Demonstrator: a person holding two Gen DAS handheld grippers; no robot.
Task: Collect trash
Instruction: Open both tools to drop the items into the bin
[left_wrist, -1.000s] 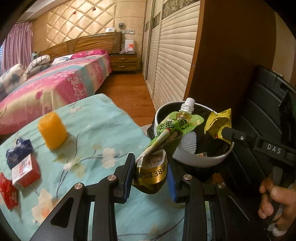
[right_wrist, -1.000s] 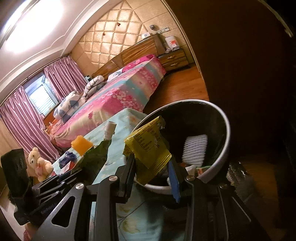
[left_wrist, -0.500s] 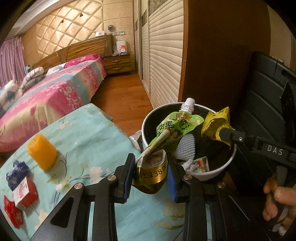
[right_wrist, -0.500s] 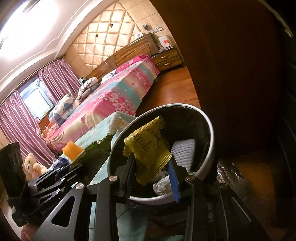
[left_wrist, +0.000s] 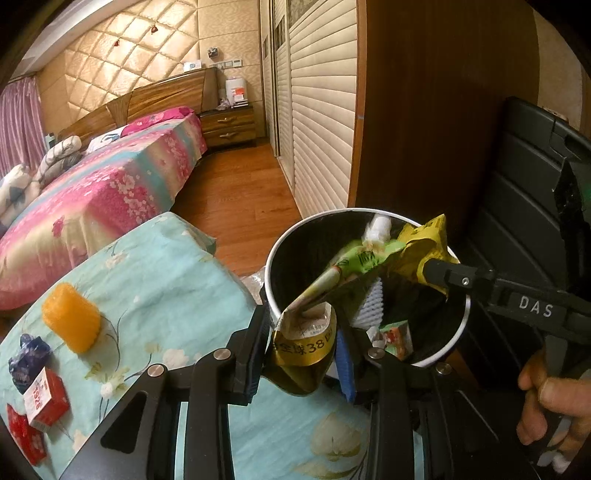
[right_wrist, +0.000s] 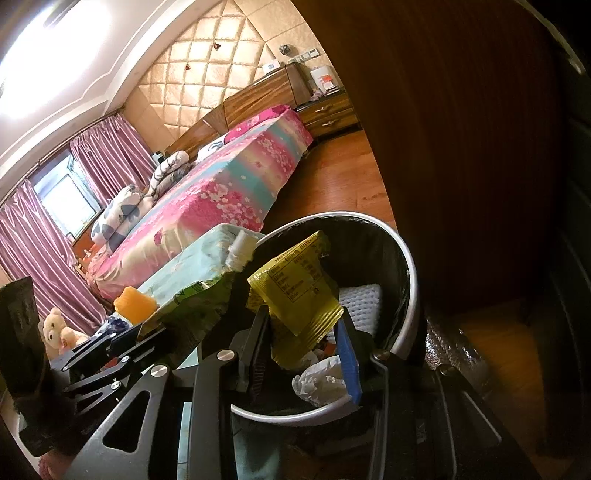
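My left gripper (left_wrist: 302, 349) is shut on a green and gold spout pouch (left_wrist: 306, 343). Its white-capped top (left_wrist: 378, 227) leans over the mouth of the white-rimmed bin (left_wrist: 275, 254) with a black liner. My right gripper (right_wrist: 304, 341) is shut on a crumpled yellow wrapper (right_wrist: 295, 291) and hangs above the same bin (right_wrist: 410, 295). In the left wrist view the right gripper (left_wrist: 439, 273) reaches in from the right with the yellow wrapper (left_wrist: 421, 243). In the bin lie a white foam net (left_wrist: 373, 302), a small packet (left_wrist: 397, 338) and crumpled tissue (right_wrist: 319, 380).
On the teal flowered tablecloth (left_wrist: 155, 266) lie an orange cylinder (left_wrist: 70, 321), a blue wrapper (left_wrist: 27, 360) and red boxes (left_wrist: 46, 397). A black chair (left_wrist: 524, 206) and a dark wardrobe stand behind the bin. A person's hand (left_wrist: 550, 402) grips the right handle. A bed stands at the far left.
My left gripper has moved right with the pouch, so the pouch's top now leans over the bin's mouth. The right gripper with the yellow wrapper has hardly moved.
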